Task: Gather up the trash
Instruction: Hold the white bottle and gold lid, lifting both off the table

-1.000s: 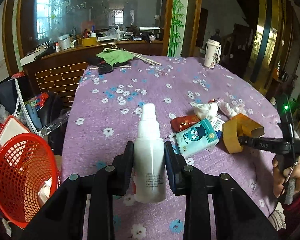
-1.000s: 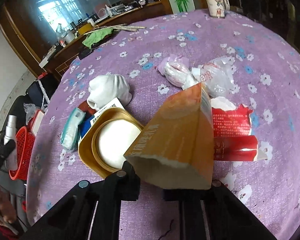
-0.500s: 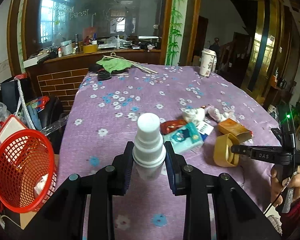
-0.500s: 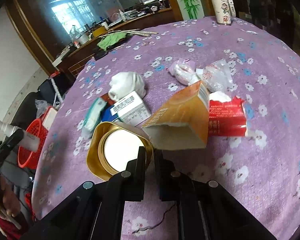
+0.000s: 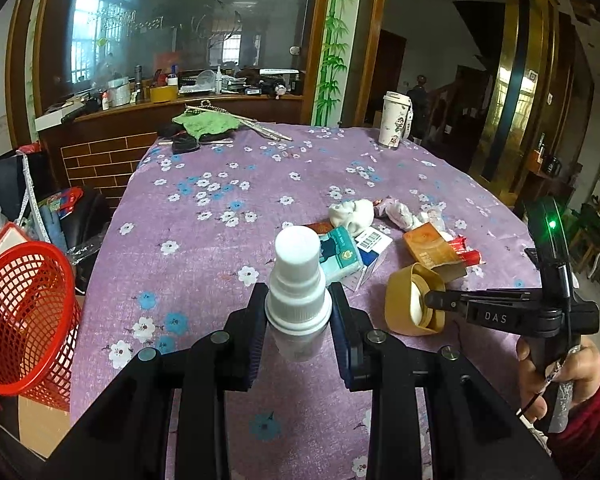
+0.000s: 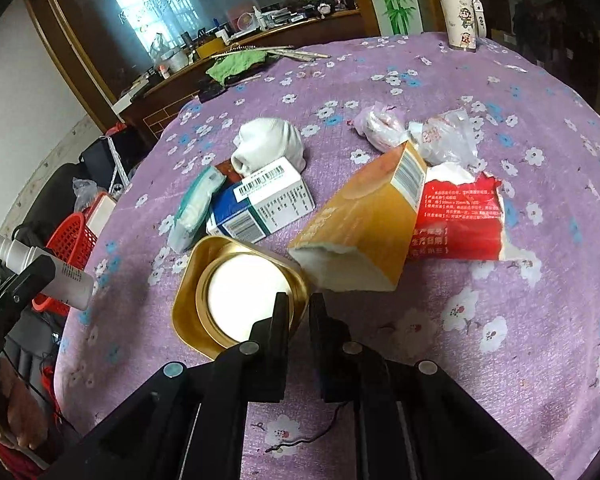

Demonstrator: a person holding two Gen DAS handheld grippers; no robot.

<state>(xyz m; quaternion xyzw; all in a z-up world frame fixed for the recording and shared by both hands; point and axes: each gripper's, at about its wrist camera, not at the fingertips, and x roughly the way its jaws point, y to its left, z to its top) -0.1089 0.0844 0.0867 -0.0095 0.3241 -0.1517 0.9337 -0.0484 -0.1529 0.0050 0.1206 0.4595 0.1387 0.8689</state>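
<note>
My left gripper [image 5: 298,320] is shut on a white spray bottle [image 5: 298,280], held above the table's near edge; the bottle also shows in the right wrist view [image 6: 40,268]. My right gripper [image 6: 299,308] is shut on the rim of a gold lid [image 6: 236,288], also seen in the left wrist view [image 5: 414,304]. The trash pile lies beyond: an orange carton [image 6: 364,228], a red wrapper [image 6: 460,216], a blue-white box [image 6: 260,204], a teal tissue pack [image 6: 194,208], a white wad [image 6: 268,148] and crumpled plastic bags [image 6: 440,136].
A red mesh basket [image 5: 20,312] stands on the floor left of the purple flowered table [image 5: 220,184]. A paper cup [image 5: 394,124] and a green cloth [image 5: 206,122] sit at the far edge. Bags crowd the floor at left.
My left gripper has lifted and tilted the bottle upright and drawn back. My right gripper has pulled back from the orange carton and closed on the gold lid's rim.
</note>
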